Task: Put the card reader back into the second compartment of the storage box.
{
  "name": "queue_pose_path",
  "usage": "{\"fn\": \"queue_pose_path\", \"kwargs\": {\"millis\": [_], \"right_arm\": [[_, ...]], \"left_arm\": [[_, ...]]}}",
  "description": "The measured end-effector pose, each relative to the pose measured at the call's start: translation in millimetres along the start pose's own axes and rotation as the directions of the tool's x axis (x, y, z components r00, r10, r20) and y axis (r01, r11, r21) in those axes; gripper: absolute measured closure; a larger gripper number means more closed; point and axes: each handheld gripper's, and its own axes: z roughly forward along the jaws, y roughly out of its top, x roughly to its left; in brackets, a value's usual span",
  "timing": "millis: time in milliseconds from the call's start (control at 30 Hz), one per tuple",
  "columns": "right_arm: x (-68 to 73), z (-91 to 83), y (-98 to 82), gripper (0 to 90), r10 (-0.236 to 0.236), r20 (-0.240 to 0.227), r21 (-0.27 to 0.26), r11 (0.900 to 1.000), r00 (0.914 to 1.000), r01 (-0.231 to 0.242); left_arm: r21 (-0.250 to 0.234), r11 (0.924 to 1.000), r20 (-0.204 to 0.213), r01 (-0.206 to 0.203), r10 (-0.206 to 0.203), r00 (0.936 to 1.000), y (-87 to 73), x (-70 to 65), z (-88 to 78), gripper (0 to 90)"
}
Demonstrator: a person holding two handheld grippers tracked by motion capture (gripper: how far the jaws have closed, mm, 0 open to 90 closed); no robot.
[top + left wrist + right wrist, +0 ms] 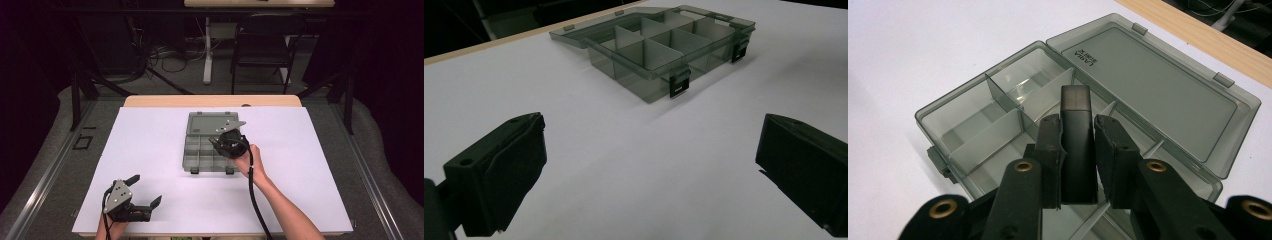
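My right gripper (1078, 145) pinches a dark divider piece (1077, 135) over the organiser box (973, 125).

Pads clamp its flat sides, piece upright above the near compartments; beyond it lies the open lid (1158, 95). My left gripper (131, 200) rests on the white table (150, 145), jaws spread, box well ahead.

Dark room; black chair (262, 47) behind, cables (167, 57) on grey floor (50, 145).

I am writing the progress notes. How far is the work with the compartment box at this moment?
Done: the grey organizer box lies with its lid open. In hand: the right gripper is shut on a dark flat piece above the compartments. Left: probably seating that piece. The left gripper rests open on the table.
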Motion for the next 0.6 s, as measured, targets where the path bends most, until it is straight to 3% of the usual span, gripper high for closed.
{"fn": "queue_pose_path", "kwargs": {"millis": [600], "right_arm": [[3.9,11.1,8.4,73.3,0.029,0.002,0.013,0.999,0.9996,-0.029]], "left_arm": [[-0.003,1.0000,-0.004,-0.001,0.001,1.0000,0.2,0.2,-0.8,0.1]]}}
